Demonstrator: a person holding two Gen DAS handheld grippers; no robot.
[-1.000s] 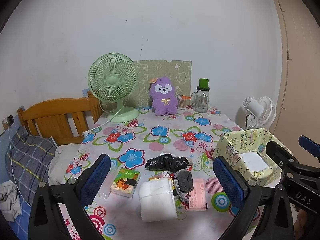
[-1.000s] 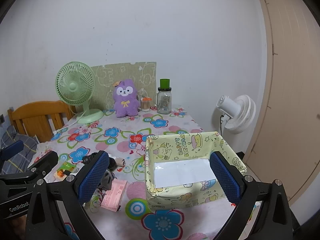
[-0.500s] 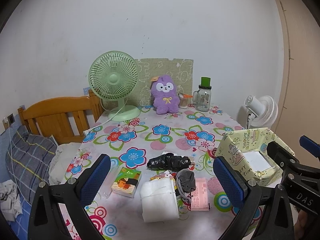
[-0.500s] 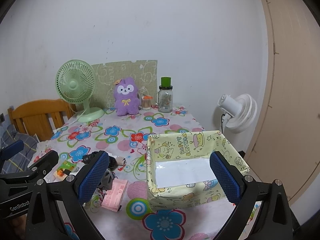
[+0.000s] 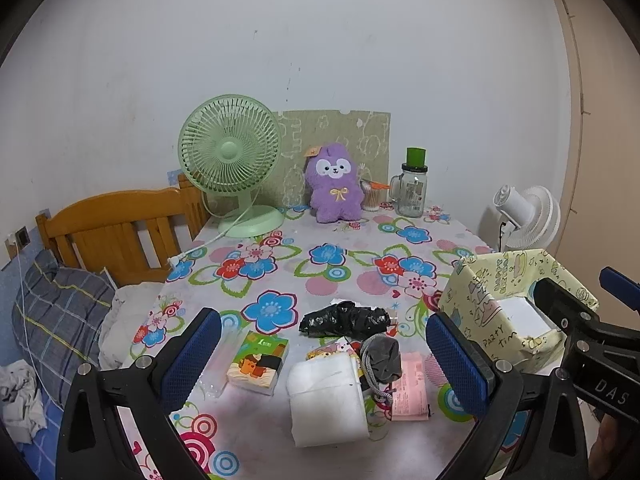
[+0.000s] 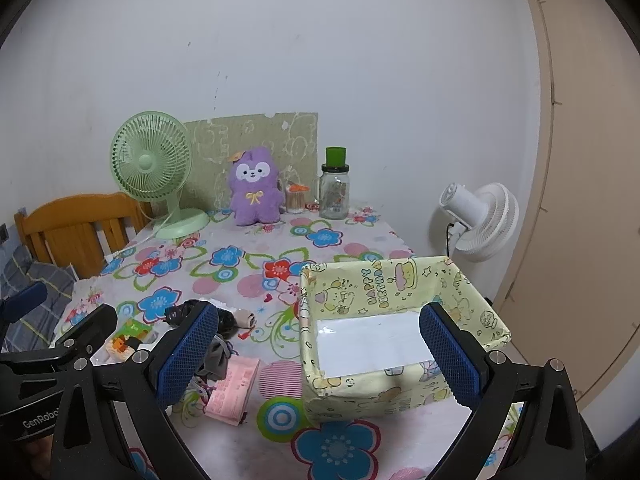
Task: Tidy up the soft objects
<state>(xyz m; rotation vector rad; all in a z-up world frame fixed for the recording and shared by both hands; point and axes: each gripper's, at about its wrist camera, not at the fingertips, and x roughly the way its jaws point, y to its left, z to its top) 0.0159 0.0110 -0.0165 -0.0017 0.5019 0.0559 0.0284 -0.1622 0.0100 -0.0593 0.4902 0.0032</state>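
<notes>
Soft pile lies dead ahead of the left gripper; the box sits ahead of the right gripper.

Both grippers hang wide open and empty. The folded white cloth pad, grey drawstring pouch and crumpled black plastic bag cluster between the left fingers, just left of the yellow cartoon-print paper box, so the left hand is nearer.

Ahead of my tongs stands a plain white wall; a wooden bedhead left, a beige door right.
</notes>
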